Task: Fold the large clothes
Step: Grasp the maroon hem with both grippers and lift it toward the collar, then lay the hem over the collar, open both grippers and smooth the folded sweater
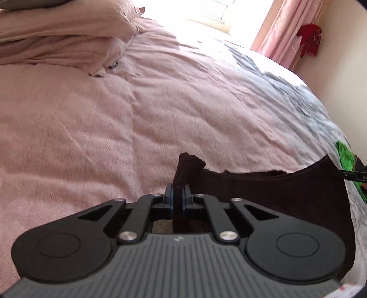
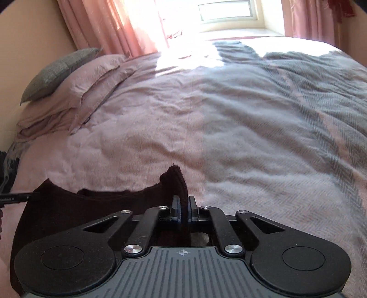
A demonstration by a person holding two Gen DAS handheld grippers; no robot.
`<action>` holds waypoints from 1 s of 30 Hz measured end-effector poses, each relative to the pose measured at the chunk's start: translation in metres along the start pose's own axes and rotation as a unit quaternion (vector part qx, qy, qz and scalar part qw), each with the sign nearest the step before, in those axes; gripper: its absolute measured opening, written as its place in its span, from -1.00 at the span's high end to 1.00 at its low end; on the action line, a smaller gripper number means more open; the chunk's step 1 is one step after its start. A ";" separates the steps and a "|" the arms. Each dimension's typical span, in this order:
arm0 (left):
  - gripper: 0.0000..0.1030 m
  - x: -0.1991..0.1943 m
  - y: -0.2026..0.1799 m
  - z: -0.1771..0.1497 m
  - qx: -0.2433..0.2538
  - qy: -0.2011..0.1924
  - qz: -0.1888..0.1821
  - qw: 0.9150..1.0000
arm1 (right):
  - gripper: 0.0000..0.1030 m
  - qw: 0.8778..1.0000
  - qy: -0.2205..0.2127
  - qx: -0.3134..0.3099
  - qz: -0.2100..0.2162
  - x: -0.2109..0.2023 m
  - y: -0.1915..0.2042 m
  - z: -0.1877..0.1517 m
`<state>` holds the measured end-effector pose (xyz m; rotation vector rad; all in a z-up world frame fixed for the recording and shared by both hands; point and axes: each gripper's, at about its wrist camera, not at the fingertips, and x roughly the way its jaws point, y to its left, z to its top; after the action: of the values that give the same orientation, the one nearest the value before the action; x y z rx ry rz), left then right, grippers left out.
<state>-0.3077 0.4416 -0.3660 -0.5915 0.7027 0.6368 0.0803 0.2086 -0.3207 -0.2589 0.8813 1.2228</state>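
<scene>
A dark brown garment (image 1: 275, 194) hangs stretched between both grippers above a bed. My left gripper (image 1: 178, 194) is shut on one corner of it, and a tuft of fabric sticks up past the blue pads. The cloth runs off to the right, where the tip of the other gripper (image 1: 351, 175) shows at the frame edge. In the right wrist view the same dark garment (image 2: 91, 206) spreads to the left, and my right gripper (image 2: 182, 206) is shut on its other corner. The garment's lower part is hidden behind the gripper bodies.
The bed has a pink quilt (image 1: 114, 114) and a grey herringbone blanket (image 2: 298, 114) on its far side. Pink pillows (image 2: 80, 91) and a grey cushion (image 2: 59, 68) lie at the head. A bright window (image 2: 224, 11), pink curtains (image 2: 114, 25) and a red hanging item (image 1: 308, 41) stand beyond.
</scene>
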 end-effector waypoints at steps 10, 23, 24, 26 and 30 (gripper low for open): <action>0.85 0.056 0.005 -0.006 0.018 0.041 0.059 0.997 | 0.97 0.995 0.067 -0.024 -0.069 0.074 0.003 -0.007; 0.49 -0.049 -0.033 -0.010 -0.010 -0.025 0.111 0.993 | -0.01 0.986 -0.018 -0.156 -0.049 -0.034 0.085 -0.021; 0.49 -0.057 -0.043 -0.018 -0.002 -0.024 0.099 0.995 | -0.01 0.983 -0.010 -0.179 -0.033 -0.038 0.091 -0.031; 0.49 -0.064 -0.068 -0.039 0.028 -0.016 0.081 0.996 | -0.01 0.977 0.012 -0.213 -0.010 -0.036 0.097 -0.054; 0.48 -0.044 -0.093 -0.077 0.068 0.009 0.086 0.994 | -0.01 0.970 0.045 -0.239 -0.003 -0.007 0.077 -0.092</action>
<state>-0.2995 0.3142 -0.3563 -0.4151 0.8127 0.7372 -0.0301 0.1758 -0.3549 -0.7091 0.6503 1.4155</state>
